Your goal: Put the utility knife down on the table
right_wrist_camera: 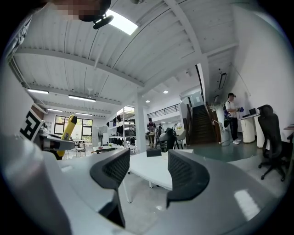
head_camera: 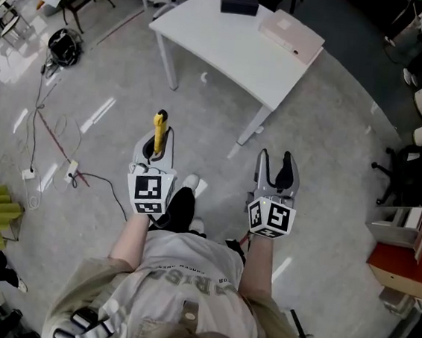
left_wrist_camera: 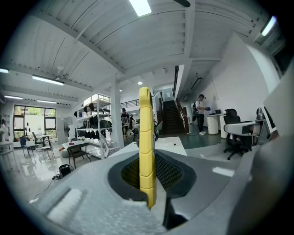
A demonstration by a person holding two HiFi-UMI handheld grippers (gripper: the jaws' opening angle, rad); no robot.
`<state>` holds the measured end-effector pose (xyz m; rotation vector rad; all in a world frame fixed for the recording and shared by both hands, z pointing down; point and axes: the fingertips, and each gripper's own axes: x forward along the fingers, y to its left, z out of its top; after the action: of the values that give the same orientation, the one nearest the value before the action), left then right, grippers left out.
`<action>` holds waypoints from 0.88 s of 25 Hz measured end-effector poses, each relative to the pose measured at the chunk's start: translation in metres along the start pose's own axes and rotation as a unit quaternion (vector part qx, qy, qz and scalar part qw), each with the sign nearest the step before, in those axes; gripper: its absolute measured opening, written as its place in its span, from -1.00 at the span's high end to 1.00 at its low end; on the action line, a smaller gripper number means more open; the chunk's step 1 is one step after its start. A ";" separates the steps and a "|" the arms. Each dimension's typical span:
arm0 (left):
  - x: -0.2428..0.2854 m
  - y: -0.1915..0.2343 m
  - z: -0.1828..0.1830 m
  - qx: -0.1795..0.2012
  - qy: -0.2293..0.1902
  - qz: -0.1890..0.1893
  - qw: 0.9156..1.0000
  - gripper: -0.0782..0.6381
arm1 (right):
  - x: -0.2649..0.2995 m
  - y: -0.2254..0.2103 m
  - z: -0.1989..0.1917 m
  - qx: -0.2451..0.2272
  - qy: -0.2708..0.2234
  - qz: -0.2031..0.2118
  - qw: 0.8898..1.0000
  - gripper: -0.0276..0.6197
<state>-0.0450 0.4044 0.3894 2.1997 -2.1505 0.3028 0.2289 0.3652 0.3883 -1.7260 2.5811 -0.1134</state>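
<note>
standing upright, the yellow plastic utility knife (head_camera: 159, 124) is clamped between the jaws of the left gripper (head_camera: 155, 150), above the pale grey floor (head_camera: 333, 147). at three o'clock of it, the right gripper (head_camera: 275, 170) has its jaws apart, with nothing between them. the white rectangular table (head_camera: 223, 49) lies at twelve o'clock, well apart from both.
</note>
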 end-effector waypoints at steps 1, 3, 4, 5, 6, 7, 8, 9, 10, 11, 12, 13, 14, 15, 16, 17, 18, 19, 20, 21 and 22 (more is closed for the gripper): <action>0.008 0.002 0.001 -0.001 -0.001 -0.001 1.000 0.68 | 0.007 -0.001 0.000 0.000 0.001 -0.002 1.000 0.17; 0.025 0.008 0.004 -0.001 -0.002 -0.004 1.000 0.68 | 0.021 -0.004 0.000 -0.001 0.003 -0.006 1.000 0.17; 0.033 0.011 0.005 -0.001 -0.002 -0.005 1.000 0.67 | 0.029 -0.006 0.000 -0.003 0.004 -0.008 1.000 0.17; 0.042 0.013 0.007 -0.002 -0.002 -0.007 1.000 0.68 | 0.037 -0.008 0.001 -0.004 0.004 -0.011 1.000 0.17; 0.051 0.016 0.009 -0.003 -0.003 -0.008 1.000 0.68 | 0.045 -0.010 0.003 -0.004 0.003 -0.014 1.000 0.17; 0.060 0.020 0.011 -0.003 -0.004 -0.010 1.000 0.68 | 0.053 -0.011 0.005 -0.002 0.002 -0.017 1.000 0.17; 0.069 0.023 0.013 -0.003 -0.005 -0.012 1.000 0.68 | 0.061 -0.012 0.008 -0.001 0.000 -0.019 1.000 0.17; 0.078 0.026 0.016 -0.004 -0.006 -0.014 1.000 0.67 | 0.069 -0.012 0.010 -0.002 -0.001 -0.020 1.000 0.17; 0.087 0.030 0.018 -0.004 -0.007 -0.016 1.000 0.68 | 0.078 -0.012 0.011 -0.003 -0.001 -0.021 1.000 0.17; 0.096 0.032 0.019 -0.003 -0.007 -0.020 1.000 0.67 | 0.086 -0.012 0.012 -0.005 0.000 -0.023 1.000 0.17; 0.104 0.034 0.021 -0.002 -0.007 -0.024 1.000 0.67 | 0.093 -0.013 0.012 -0.006 0.001 -0.026 1.000 0.17; 0.112 0.036 0.023 -0.001 -0.008 -0.027 1.000 0.67 | 0.100 -0.014 0.012 -0.005 0.002 -0.029 1.000 0.17; 0.121 0.038 0.025 0.001 -0.008 -0.030 0.999 0.67 | 0.107 -0.015 0.012 -0.004 0.002 -0.032 0.999 0.17; 0.130 0.041 0.027 0.002 -0.009 -0.033 0.999 0.67 | 0.115 -0.016 0.013 -0.003 0.002 -0.035 0.999 0.17; 0.140 0.045 0.029 0.003 -0.010 -0.036 0.999 0.68 | 0.124 -0.016 0.014 -0.003 0.001 -0.038 0.999 0.17; 0.150 0.050 0.032 0.003 -0.011 -0.038 0.999 0.68 | 0.134 -0.016 0.015 -0.004 0.001 -0.040 0.999 0.17; 0.160 0.055 0.033 0.004 -0.012 -0.041 0.999 0.67 | 0.143 -0.015 0.015 -0.005 0.000 -0.043 0.999 0.17; 0.170 0.061 0.034 0.004 -0.013 -0.044 0.999 0.67 | 0.153 -0.014 0.015 -0.005 -0.001 -0.045 0.999 0.17; 0.179 0.066 0.035 0.005 -0.014 -0.047 0.999 0.67 | 0.163 -0.013 0.015 -0.004 -0.001 -0.048 0.999 0.17; 0.189 0.071 0.036 0.006 -0.014 -0.050 0.999 0.67 | 0.172 -0.012 0.015 -0.003 -0.002 -0.052 0.999 0.17; 0.197 0.075 0.036 0.007 -0.014 -0.054 0.998 0.68 | 0.181 -0.012 0.015 -0.002 -0.003 -0.055 0.998 0.17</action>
<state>-0.1134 0.2015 0.3807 2.3305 -2.0395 0.2825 0.1716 0.1929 0.3769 -1.8672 2.4817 -0.1067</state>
